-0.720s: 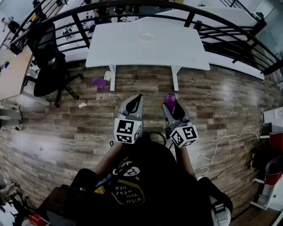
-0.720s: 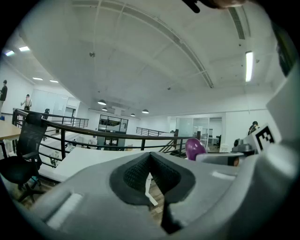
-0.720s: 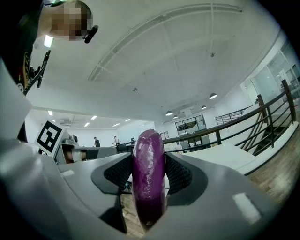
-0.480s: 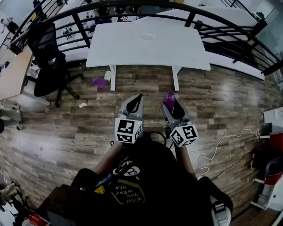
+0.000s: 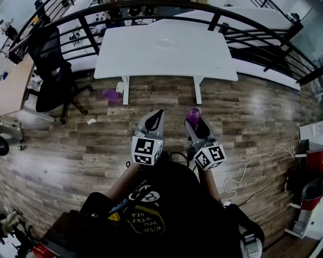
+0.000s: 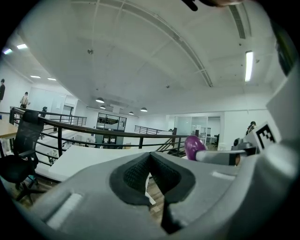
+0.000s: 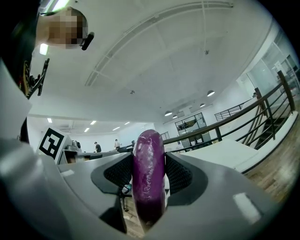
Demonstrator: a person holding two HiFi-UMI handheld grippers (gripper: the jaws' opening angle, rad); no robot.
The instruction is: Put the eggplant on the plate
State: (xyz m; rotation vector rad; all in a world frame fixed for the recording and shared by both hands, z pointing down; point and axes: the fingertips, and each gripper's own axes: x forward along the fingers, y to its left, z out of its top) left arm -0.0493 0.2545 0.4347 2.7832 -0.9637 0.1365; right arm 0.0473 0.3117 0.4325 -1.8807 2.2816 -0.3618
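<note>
Standing on a wood-plank floor [image 5: 252,116], well short of a white table [image 5: 136,58], with 2 handheld grippers thrust forward side by side and roughly level. Grasping the purple eggplant [image 5: 193,115] in the right gripper [image 5: 195,122], both black pads clenched against its flanks. Seen along the right gripper [image 7: 149,161] itself as a glossy purple column filling the whole gap between the 2 jaws, standing on end, rounded top rising above the pads, lower end dipping below them. Carrying nothing in the left gripper [image 5: 158,113], shown shut tight in its own view, jaw tips meeting, with the rounded end of the eggplant [image 6: 193,146] visible off to the right at the tip of the other tool. Not yet on the plate [image 5: 166,42], a faint pale disc toward the far side of the tabletop, well apart from both grippers and the eggplant. Backed by a black curved railing [image 5: 151,5] beyond the table, more white surfaces behind it. Also pictured: a black office chair [image 5: 50,65] left of the table, a small purple object [image 5: 111,94] on the floor beside the table's left leg, too small to identify, a white cable [image 5: 252,164] trailing across the planks at right, and the operator's black printed shirt [image 5: 166,201] at the bottom of the head view.
</note>
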